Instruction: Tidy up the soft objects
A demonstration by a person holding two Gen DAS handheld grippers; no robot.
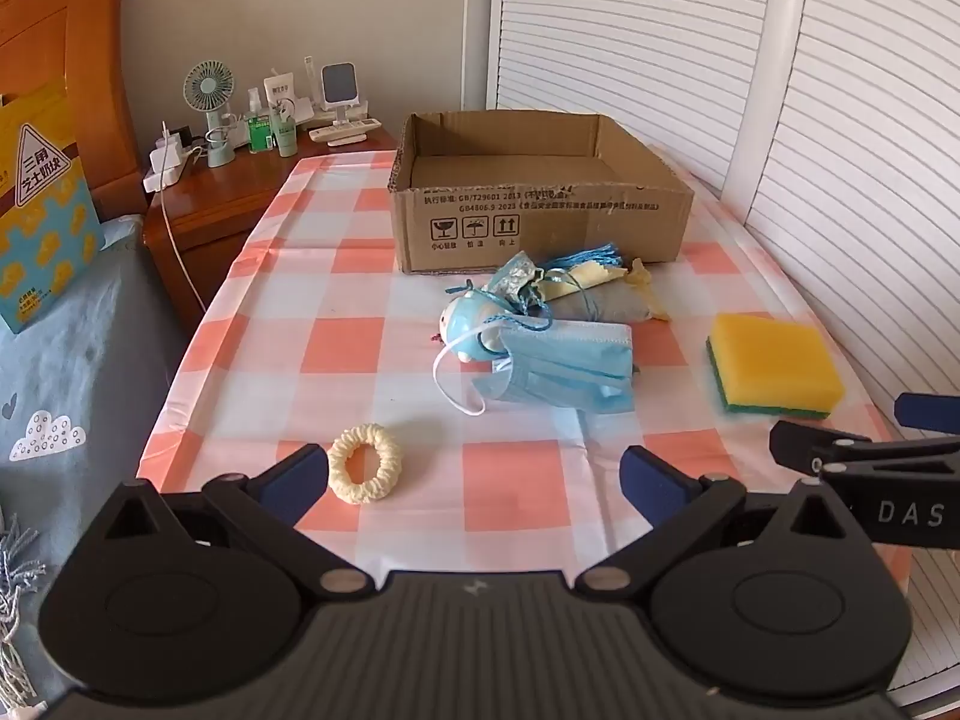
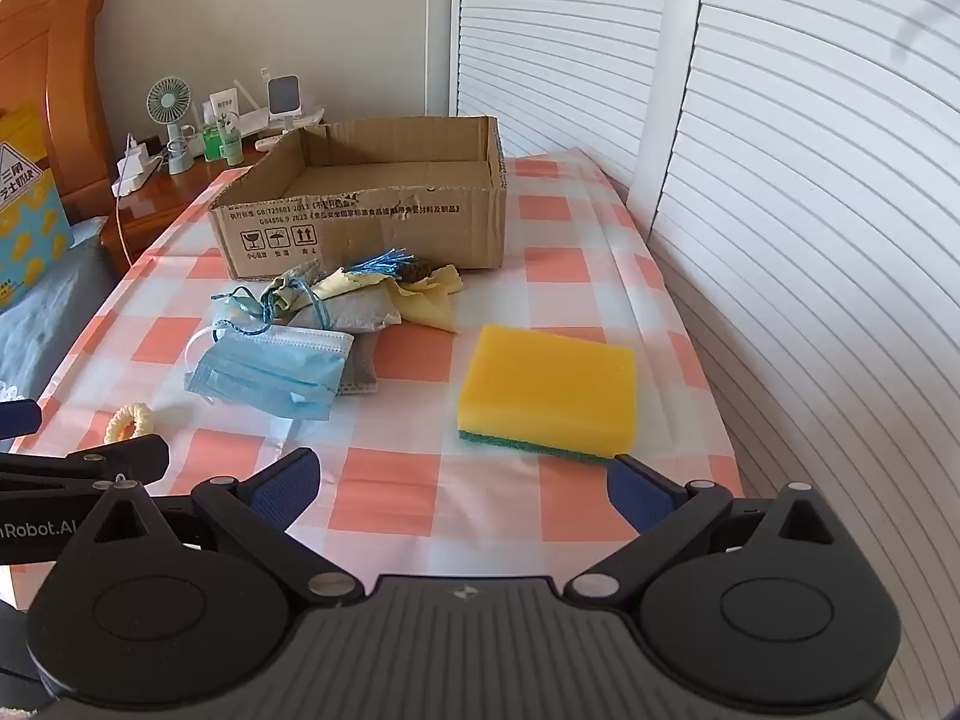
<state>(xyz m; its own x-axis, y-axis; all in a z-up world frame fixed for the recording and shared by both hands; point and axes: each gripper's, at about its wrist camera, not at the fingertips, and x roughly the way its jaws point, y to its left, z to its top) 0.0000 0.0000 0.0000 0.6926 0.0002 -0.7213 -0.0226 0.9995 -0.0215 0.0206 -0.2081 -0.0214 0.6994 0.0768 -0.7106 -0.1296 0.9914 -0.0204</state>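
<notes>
1. Soft objects lie on the checked tabletop (image 1: 360,360) in front of a cardboard box (image 1: 540,222), which stands open at the far end.
2. Near the box, a heap holds a blue face mask (image 1: 564,372), a grey pouch (image 1: 606,306), a yellow cloth (image 2: 432,300) and a blue tassel (image 2: 381,261); a small blue toy (image 1: 468,330) shows only in the left wrist view, partly under the mask's ear loops.
3. The pouch is largely covered by mask and cloth, so its shape is hard to make out.
4. A yellow sponge (image 2: 546,384) with a green underside lies apart on the right.
5. A cream scrunchie (image 1: 365,471) lies near left, just beside one pad; in the right wrist view it is half hidden behind the other tool.
6. Left gripper (image 1: 474,477): fingers spread wide, holding nothing.
7. Right gripper (image 2: 462,483): fingers likewise apart, the sponge just beyond them, untouched.
</notes>
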